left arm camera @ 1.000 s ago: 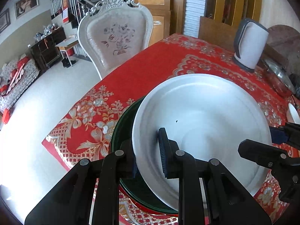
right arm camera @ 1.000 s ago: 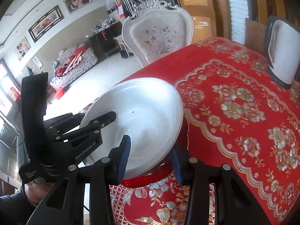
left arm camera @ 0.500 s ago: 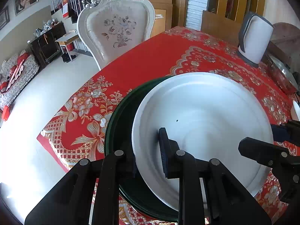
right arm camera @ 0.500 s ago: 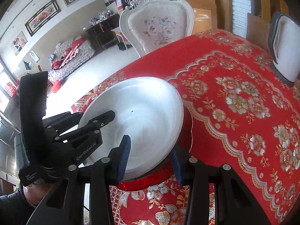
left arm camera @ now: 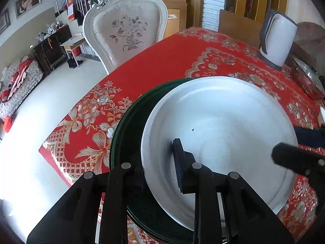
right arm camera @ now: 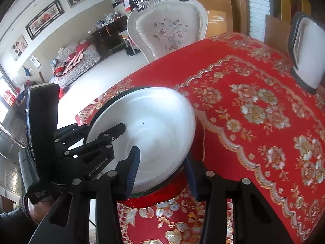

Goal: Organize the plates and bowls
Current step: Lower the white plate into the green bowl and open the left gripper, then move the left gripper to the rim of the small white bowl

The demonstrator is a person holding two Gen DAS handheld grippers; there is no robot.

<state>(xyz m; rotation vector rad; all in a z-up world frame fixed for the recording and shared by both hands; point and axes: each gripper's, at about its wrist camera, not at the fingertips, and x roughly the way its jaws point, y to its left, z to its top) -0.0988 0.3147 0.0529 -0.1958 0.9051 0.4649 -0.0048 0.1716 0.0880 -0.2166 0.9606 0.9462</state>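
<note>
- Both grippers grasp one white plate: the left gripper (left arm camera: 160, 174) has its fingers closed on the plate's rim, one blue-ridged pad lying on the plate's upper face and the other finger below the rim.
- Right gripper (right arm camera: 162, 166) holds the opposite rim; its two blue pads straddle the plate's edge with a visible gap, so its fingers are partly closed around the rim. Whether the pads press the plate firmly cannot be told.
- Table (left arm camera: 162, 65), the largest thing, is covered in a red cloth with gold and white flowers and scalloped borders; its near left corner hangs toward a pale floor.
- White carved chair (left arm camera: 126, 28) with a floral back stands just beyond the table's far left edge.
- White plate (left arm camera: 223, 126) is large and round, with a tiny dark speck near its middle. It sits near the table's front left corner, directly over a dark plate and shifted to the right of it.
- Dark green plate (left arm camera: 132, 126) lies on the cloth under the white one, its rim showing as a crescent on the left side. Whether the two plates touch cannot be told.
- White electric kettle (left arm camera: 278, 40) with a grey handle stands upright near the table's far right edge, well apart from the plates.
</note>
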